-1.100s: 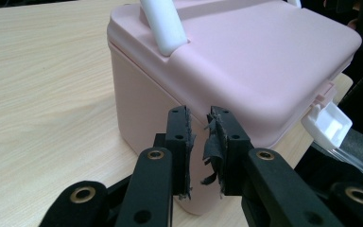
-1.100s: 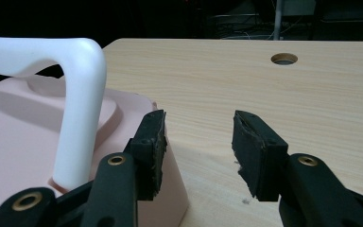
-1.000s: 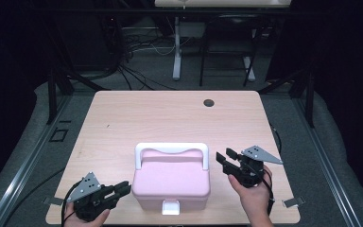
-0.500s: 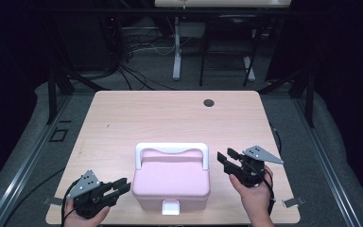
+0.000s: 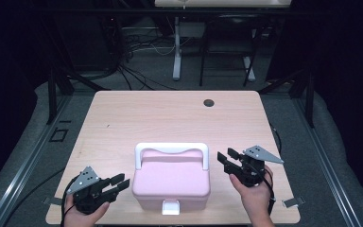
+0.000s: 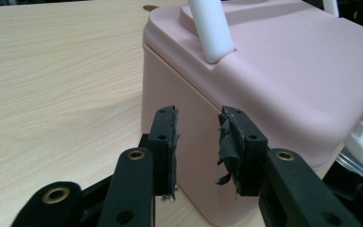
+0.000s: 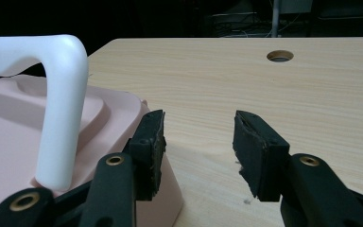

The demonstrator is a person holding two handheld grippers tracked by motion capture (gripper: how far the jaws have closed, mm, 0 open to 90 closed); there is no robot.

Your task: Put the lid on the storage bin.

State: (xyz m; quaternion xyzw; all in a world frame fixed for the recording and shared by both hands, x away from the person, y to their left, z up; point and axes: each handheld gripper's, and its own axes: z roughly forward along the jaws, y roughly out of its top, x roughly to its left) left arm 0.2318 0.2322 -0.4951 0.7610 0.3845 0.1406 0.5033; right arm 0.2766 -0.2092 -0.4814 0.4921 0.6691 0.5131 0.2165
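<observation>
Pink box sits between both tongs, left just been opening, right apart, nothing gripped.

Dark room, grey floor, cables behind wooden table.

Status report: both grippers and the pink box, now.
Left gripper jaws just opened, nothing between them, beside pink box. Right gripper open, empty, by white handle. Box lid down, latch front. Table clear around it.

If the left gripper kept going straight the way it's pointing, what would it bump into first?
Most likely the pink box: the left gripper, its jaws just opened and empty, aims at the box's near side wall.
</observation>
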